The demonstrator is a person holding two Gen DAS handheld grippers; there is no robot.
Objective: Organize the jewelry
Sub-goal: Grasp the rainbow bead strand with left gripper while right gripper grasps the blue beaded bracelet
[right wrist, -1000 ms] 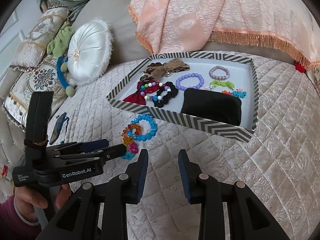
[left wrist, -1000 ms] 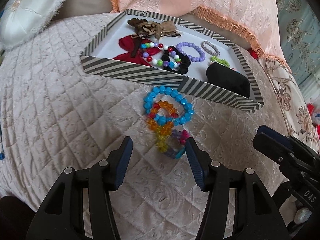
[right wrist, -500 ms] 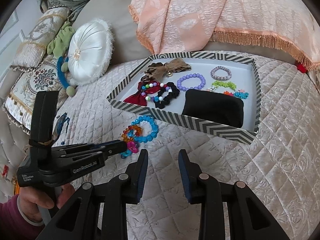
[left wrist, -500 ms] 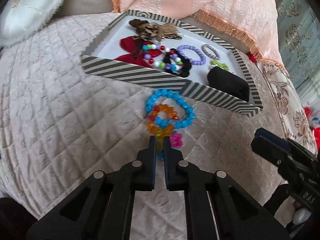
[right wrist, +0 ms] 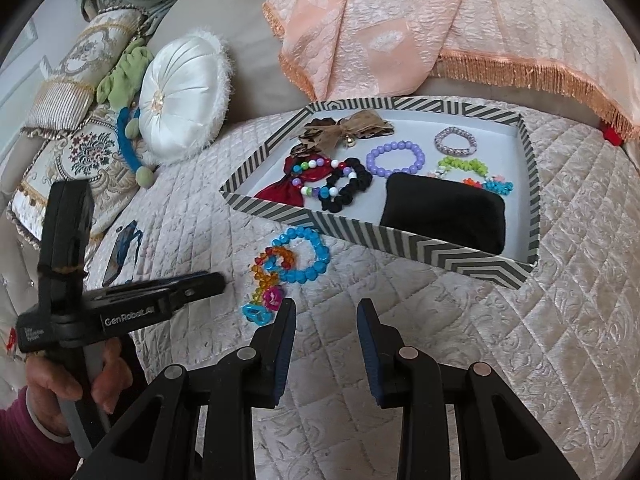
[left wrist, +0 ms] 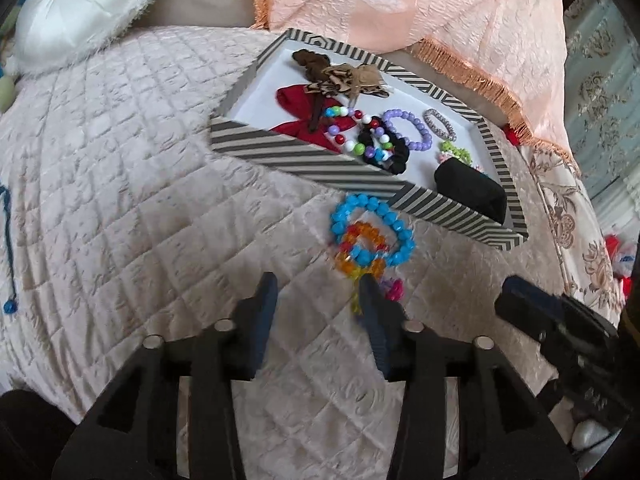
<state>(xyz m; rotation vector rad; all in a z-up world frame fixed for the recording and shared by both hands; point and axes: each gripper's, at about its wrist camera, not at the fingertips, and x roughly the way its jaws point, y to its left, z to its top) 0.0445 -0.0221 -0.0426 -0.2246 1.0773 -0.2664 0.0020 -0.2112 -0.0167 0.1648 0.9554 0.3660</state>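
Observation:
A striped tray (left wrist: 304,158) (right wrist: 424,246) on the quilted cover holds bows, bead bracelets, a black scrunchie and a black pad (right wrist: 444,210). In front of it lie a blue bead bracelet (left wrist: 374,228) (right wrist: 306,254), an orange bead bracelet (left wrist: 362,250) (right wrist: 276,264) and pink and turquoise pieces (right wrist: 266,302). My left gripper (left wrist: 318,292) is open and empty, its right finger beside the orange beads. My right gripper (right wrist: 326,318) is open and empty, just right of the loose pieces.
A white round cushion (right wrist: 182,96) and patterned pillows (right wrist: 76,148) lie at the left. A peach fringed throw (right wrist: 460,28) hangs behind the tray. A dark phone-like thing (right wrist: 122,250) lies on the cover at the left.
My left gripper was open, shut half a second ago near the loose bracelets, and is open again, shifted left. The bracelets lie where they were. The right gripper has hardly moved.

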